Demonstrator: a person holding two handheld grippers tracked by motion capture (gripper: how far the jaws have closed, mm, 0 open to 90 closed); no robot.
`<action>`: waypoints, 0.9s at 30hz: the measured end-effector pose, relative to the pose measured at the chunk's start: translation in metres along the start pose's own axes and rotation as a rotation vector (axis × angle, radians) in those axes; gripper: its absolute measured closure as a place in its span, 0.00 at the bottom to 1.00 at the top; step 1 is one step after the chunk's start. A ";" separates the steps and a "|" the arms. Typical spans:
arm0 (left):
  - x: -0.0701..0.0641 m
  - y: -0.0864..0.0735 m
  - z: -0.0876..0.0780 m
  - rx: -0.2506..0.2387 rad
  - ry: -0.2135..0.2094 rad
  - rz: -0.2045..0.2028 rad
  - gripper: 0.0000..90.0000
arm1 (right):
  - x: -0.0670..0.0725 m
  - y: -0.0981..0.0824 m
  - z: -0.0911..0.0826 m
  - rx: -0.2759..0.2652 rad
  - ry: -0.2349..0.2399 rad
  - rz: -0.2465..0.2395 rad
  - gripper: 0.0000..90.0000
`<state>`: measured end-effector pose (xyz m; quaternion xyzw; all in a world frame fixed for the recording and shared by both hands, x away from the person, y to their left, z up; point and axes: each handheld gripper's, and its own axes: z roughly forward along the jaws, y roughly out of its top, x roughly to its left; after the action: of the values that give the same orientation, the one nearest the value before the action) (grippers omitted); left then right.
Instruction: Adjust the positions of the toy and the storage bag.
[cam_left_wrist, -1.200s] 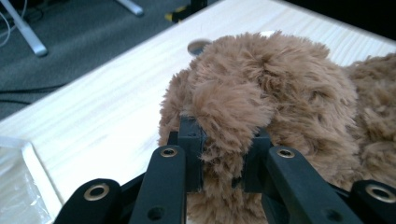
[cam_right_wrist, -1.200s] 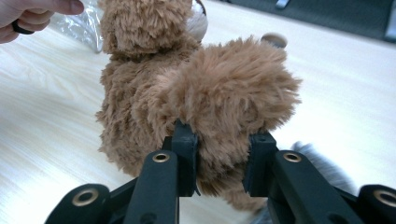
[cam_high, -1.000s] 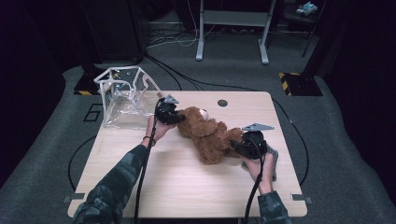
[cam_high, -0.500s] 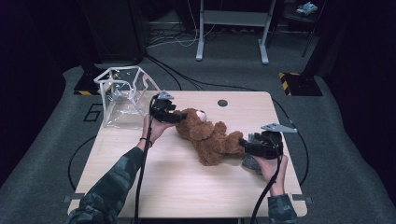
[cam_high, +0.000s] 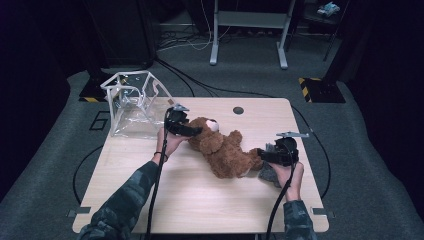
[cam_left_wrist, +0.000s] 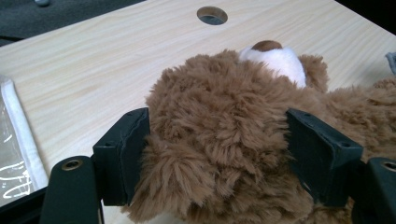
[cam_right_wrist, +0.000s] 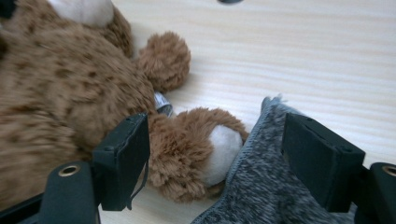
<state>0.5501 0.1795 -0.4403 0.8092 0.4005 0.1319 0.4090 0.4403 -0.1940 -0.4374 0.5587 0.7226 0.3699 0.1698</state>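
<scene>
Teddy bear (cam_high: 224, 150), one: brown plush, lying mid-desk (cam_high: 150, 200). Left gripper (cam_high: 186, 129) at head, jaws just opened, spread, fur between. Right gripper (cam_high: 264, 156) at foot, jaws just opened, spread, pinching nothing. Grey cloth (cam_high: 267, 172), one, beside foot. Clear plastic box (cam_high: 132, 102), one, beyond head. Step, judged: release; next, likely a fresh grip.

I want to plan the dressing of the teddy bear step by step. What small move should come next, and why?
Probably the right tool should close on the grey garment. Its jaws have just been opening and now stand apart around the bear's foot and the cloth edge, gripping neither. The left tool, also just opened, brackets the teddy bear at its head, so the bear is steadied while the cloth is picked up.
</scene>
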 end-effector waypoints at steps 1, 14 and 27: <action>0.001 -0.002 -0.001 0.003 -0.005 0.000 0.28 | 0.001 -0.001 0.003 0.006 0.007 0.001 0.26; -0.002 -0.015 -0.021 -0.043 -0.012 -0.018 0.25 | 0.011 -0.004 0.024 0.085 0.033 -0.044 0.20; -0.040 -0.011 -0.055 -0.071 -0.079 0.056 0.18 | 0.010 -0.003 0.033 0.137 0.035 -0.034 0.18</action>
<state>0.4888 0.1835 -0.4097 0.8098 0.3562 0.1253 0.4491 0.4572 -0.1740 -0.4597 0.5502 0.7585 0.3262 0.1247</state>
